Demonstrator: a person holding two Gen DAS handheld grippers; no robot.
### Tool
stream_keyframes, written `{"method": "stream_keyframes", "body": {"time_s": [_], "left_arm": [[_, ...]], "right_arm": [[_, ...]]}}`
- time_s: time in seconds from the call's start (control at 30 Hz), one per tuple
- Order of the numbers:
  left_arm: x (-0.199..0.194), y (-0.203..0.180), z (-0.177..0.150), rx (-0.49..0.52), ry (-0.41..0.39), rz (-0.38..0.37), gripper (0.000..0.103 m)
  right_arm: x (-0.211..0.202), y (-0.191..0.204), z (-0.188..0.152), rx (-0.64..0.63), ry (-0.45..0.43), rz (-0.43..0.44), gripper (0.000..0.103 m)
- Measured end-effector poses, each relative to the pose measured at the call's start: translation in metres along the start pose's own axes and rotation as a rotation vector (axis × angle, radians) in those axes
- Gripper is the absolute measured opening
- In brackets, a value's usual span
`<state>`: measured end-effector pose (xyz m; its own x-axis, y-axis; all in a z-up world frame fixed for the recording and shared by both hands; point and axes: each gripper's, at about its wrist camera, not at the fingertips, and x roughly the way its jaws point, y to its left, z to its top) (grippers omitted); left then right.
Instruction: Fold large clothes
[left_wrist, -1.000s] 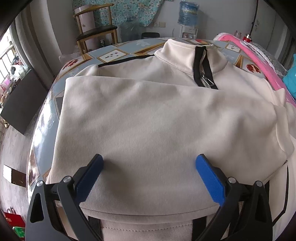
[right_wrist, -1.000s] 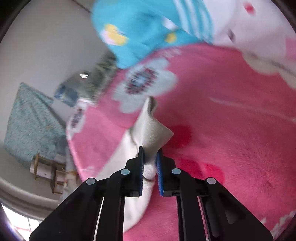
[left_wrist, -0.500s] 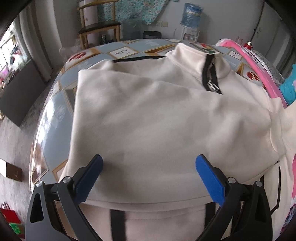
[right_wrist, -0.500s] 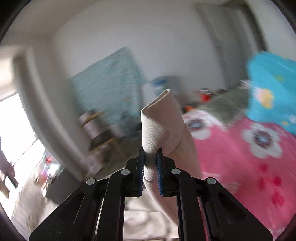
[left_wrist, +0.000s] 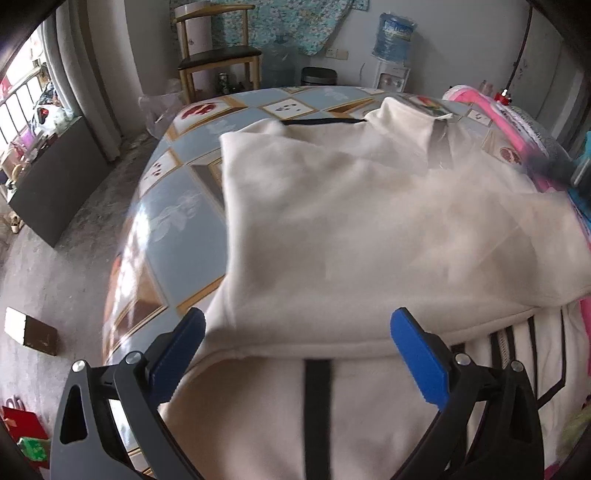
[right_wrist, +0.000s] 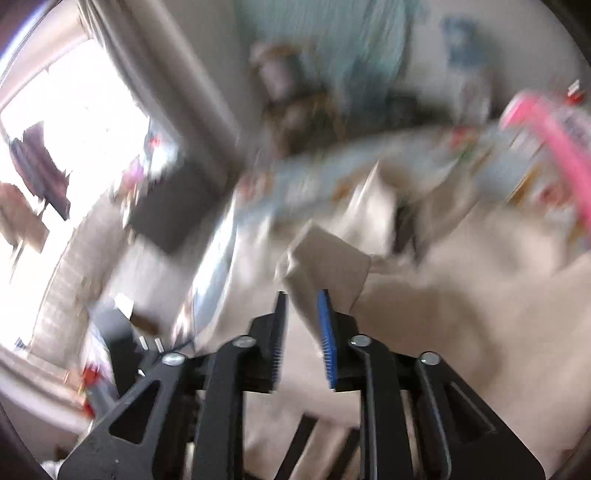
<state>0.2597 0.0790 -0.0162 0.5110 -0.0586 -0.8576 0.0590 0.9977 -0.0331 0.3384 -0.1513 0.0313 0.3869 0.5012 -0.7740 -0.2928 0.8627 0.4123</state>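
The sweater (left_wrist: 369, 236) is cream with black stripes and a black zip band at the collar. The tablecloth (left_wrist: 177, 221) is pale blue with white squares, gold-brown borders and red motifs. The blanket (left_wrist: 495, 118) is pink. The left gripper (left_wrist: 297, 334) and right gripper (right_wrist: 303, 321) are black with blue pads. The chair (left_wrist: 218, 59) is light wood with a dark seat; the wall cloth (left_wrist: 291, 22) is teal with a floral print.
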Motion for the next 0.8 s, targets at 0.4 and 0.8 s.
{"method": "stream_keyframes", "body": {"time_s": [0.4,0.8], "left_arm": [[-0.031,-0.003,0.003,0.034,-0.132,-0.068,0.098],[0.037,-0.047,0.068,0.003,0.035,-0.238,0.040]], "right_arm": [[-0.092,-0.098,-0.039,0.121,-0.081,-0.123,0.057],[-0.135,-0.189,-0.108,0.333,-0.206,-0.274,0.057]]}}
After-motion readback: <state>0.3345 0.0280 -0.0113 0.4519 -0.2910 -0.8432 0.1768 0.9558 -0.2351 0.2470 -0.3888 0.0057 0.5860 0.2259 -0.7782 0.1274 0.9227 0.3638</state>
